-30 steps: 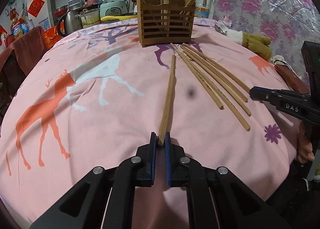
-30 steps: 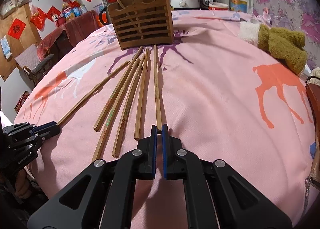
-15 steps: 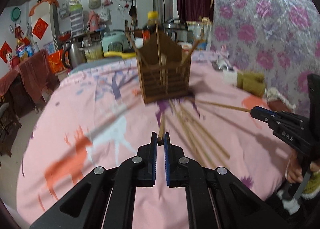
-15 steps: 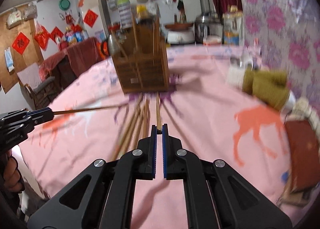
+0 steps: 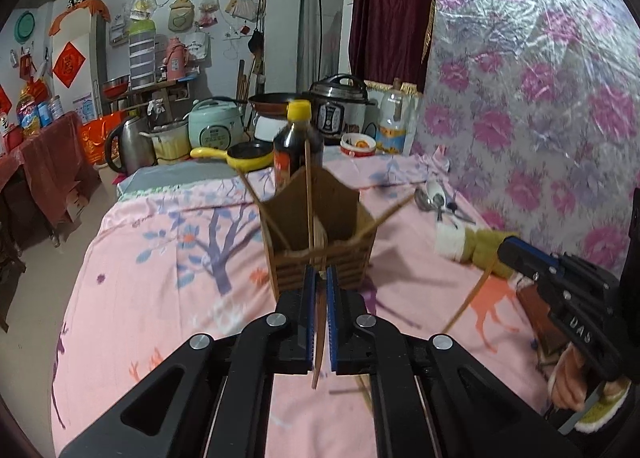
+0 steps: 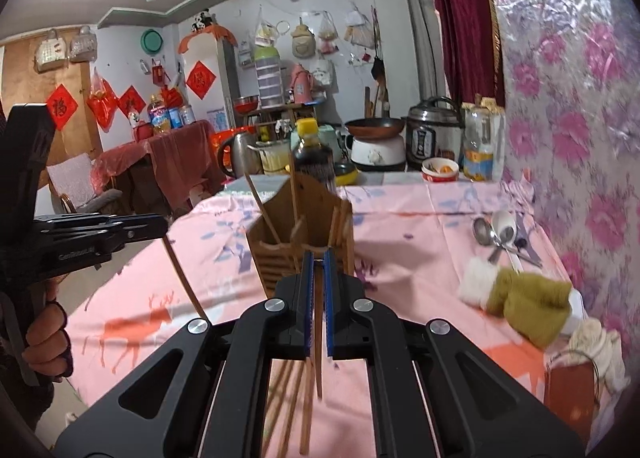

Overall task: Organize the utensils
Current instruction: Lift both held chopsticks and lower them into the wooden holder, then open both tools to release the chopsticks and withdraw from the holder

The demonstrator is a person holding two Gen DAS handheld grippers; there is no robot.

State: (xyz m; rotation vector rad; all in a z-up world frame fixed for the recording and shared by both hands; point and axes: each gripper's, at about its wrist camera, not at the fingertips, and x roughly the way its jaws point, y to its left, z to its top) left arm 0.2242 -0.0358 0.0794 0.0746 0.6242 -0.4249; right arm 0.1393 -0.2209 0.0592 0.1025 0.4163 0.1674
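A brown slatted wooden utensil holder (image 5: 320, 234) stands on the pink tablecloth with several chopsticks in it; it also shows in the right wrist view (image 6: 304, 230). My left gripper (image 5: 319, 278) is shut on a chopstick (image 5: 318, 338) that hangs down above the table, just in front of the holder. My right gripper (image 6: 316, 262) is shut on another chopstick (image 6: 317, 338), held the same way near the holder. Several loose chopsticks (image 6: 296, 406) lie on the cloth below the right gripper. Each gripper shows in the other's view, the right one (image 5: 506, 252) and the left one (image 6: 160, 224).
Spoons (image 6: 496, 234) and an olive and white glove (image 6: 520, 294) lie at the right of the table. A dark sauce bottle (image 5: 298, 146) stands behind the holder. Cookers, a kettle (image 5: 128, 146) and a yellow pan (image 5: 240, 154) crowd the far counter.
Both grippers have lifted their chopsticks off the cloth and carried them up toward the holder. The chopsticks now hang downward instead of lying flat.
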